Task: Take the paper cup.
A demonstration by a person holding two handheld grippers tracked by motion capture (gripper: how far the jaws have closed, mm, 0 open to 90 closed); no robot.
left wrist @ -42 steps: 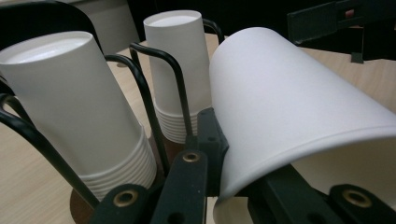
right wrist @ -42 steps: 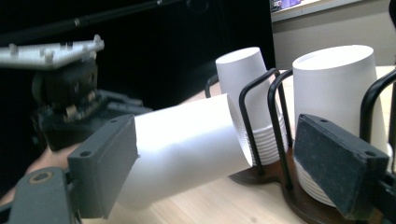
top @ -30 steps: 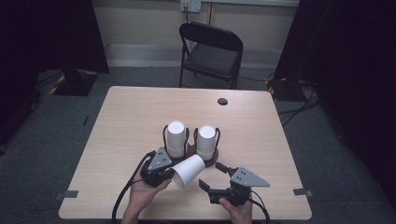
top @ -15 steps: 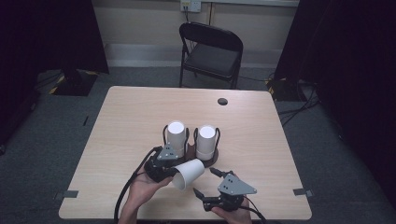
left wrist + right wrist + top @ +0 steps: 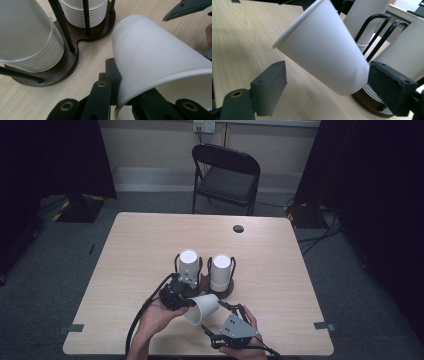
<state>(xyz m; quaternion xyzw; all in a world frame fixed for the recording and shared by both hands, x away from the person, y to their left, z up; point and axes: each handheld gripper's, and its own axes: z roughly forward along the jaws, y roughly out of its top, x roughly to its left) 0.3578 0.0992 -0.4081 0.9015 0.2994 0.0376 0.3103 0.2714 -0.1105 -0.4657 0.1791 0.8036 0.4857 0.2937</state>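
— What's the left gripper (image 5: 176,295) got?

— A white paper cup (image 5: 202,308), tipped on its side above the near part of the table (image 5: 130,250). In the left gripper view its jaws are clamped on the cup's rim, 1 jaw inside the mouth and 1 outside against the wall.

— And the right gripper (image 5: 220,312)?

— Just to the right of the cup, nearer the table's edge. Its jaws stand wide apart. In the right gripper view the cup's closed end sits between the 2 pads (image 5: 270,86); I can't tell if the far pad touches it, and the near one is clearly off it.

— Where's the cup relative to the rack?

— Just in front of the dark wooden cup holder (image 5: 222,292), which carries 2 stacks of white cups (image 5: 189,265) side by side between black wire posts. Beyond the table stands a black folding chair (image 5: 226,175).
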